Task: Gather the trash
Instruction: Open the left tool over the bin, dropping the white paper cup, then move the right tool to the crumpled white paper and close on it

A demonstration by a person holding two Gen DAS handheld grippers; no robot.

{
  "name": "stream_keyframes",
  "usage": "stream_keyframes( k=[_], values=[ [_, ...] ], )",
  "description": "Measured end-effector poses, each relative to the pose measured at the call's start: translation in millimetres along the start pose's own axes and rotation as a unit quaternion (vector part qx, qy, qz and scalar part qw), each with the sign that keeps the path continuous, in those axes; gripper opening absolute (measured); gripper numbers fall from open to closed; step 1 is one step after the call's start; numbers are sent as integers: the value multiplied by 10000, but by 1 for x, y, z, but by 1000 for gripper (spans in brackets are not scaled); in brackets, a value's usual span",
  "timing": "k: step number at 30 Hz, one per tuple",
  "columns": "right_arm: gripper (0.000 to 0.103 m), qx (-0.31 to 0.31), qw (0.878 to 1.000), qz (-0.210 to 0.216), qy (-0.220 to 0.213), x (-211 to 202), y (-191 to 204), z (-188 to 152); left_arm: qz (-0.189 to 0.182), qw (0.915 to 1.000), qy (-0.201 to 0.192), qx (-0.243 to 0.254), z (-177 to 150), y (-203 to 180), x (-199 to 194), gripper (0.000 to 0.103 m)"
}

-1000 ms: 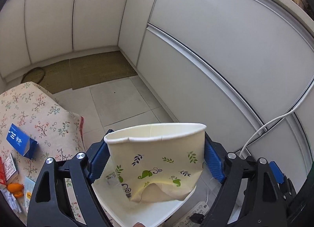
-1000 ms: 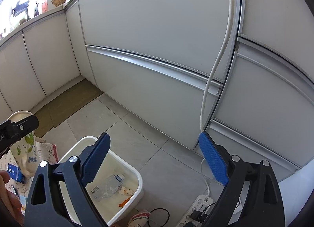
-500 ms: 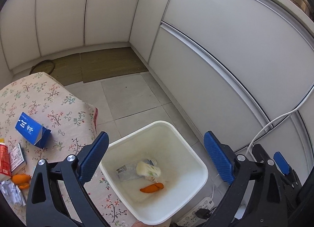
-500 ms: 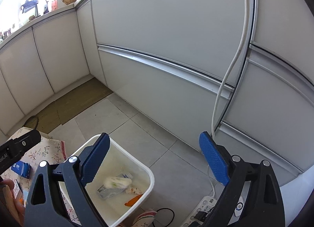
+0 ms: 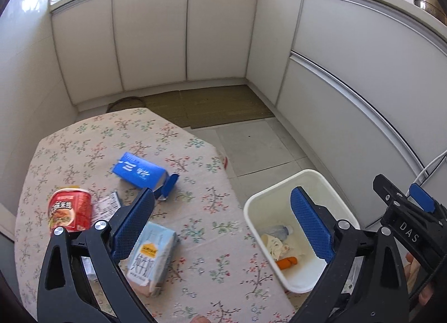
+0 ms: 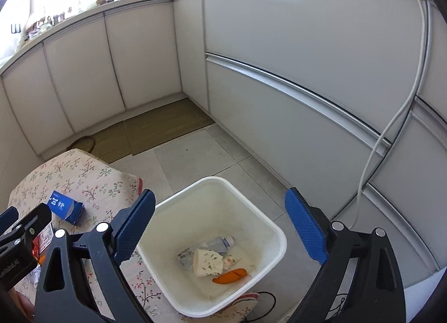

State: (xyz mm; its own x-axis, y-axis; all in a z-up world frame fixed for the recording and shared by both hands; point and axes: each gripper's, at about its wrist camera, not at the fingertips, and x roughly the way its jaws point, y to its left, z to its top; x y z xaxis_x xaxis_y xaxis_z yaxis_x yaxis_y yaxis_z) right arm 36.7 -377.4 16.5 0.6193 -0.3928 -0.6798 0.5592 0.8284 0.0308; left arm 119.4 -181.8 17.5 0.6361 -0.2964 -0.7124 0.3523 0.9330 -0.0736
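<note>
My left gripper (image 5: 220,202) hangs open and empty over the edge of the floral-cloth table (image 5: 83,144). On the cloth lie a blue carton (image 5: 139,173), a red noodle cup (image 5: 69,209) and a light-blue milk carton (image 5: 152,256) by the left finger. The white bin (image 6: 212,180) stands on the floor beside the table. It holds the leaf-print paper cup (image 6: 206,263), a plastic bottle (image 6: 212,244) and an orange scrap (image 6: 230,276). My right gripper (image 6: 219,201) is open above the bin with nothing between its fingers.
White cabinet fronts (image 6: 279,43) wrap around the corner. A brown mat (image 6: 156,132) lies on the tiled floor at the back. A white cable (image 6: 391,132) runs down the cabinet on the right. Small wrappers lie near the noodle cup.
The left gripper let go of the paper cup, which fell into the bin. Both views have since swung left, so the table and its trash now fill the left wrist view.
</note>
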Motion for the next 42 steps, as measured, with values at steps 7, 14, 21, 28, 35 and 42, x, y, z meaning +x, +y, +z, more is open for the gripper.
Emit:
stream_keyframes(
  k=[7, 14, 21, 28, 35, 42],
  values=[
    [91, -603, 9974, 393, 43, -7, 64, -9, 424, 9984, 86, -369, -13, 59, -19, 94],
    [91, -1026, 9912, 799, 256, -8, 123, -24, 889, 9907, 264, -1000, -36, 130, -30, 94],
    [91, -1833, 9733, 1271, 535, -8, 192, -57, 1345, 9737, 353, -1804, -51, 208, -44, 94],
    [91, -2533, 9398, 1965, 1181, -5, 255, -98, 1325, 9573, 330, -2548, -53, 258, -59, 94],
    [91, -2319, 9114, 2665, 2109, 8, 303, -132, 1250, 9550, 258, -2679, -51, 270, -63, 94],
    [91, -2771, 8953, 2782, 2101, 4, 342, -160, 1218, 9503, 267, -2853, -50, 283, -59, 94]
  ],
)
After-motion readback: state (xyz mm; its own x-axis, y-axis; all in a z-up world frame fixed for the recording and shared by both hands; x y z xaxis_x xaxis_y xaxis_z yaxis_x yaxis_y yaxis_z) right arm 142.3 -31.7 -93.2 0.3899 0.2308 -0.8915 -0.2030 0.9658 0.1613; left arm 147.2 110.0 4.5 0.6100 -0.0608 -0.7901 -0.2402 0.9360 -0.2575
